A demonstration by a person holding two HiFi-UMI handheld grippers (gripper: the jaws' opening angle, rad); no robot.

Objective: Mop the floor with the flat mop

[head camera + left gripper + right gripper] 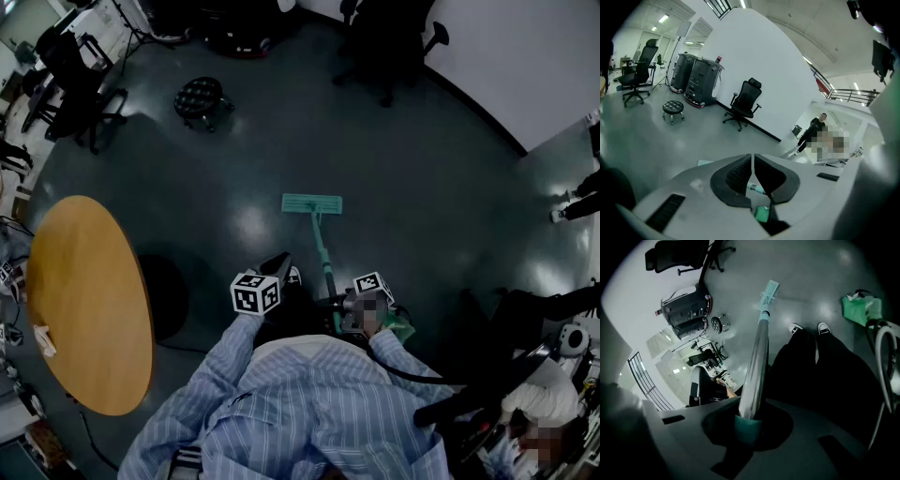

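Mopping seems barely begun: teal flat mop head (312,203) rests on the dark grey floor (422,216), mid-room, ahead of the person's shoes. Right gripper (749,420) fingers clamp its silver pole (757,357); left gripper (753,164) fingers are pressed together, empty. No mopped trail shows.
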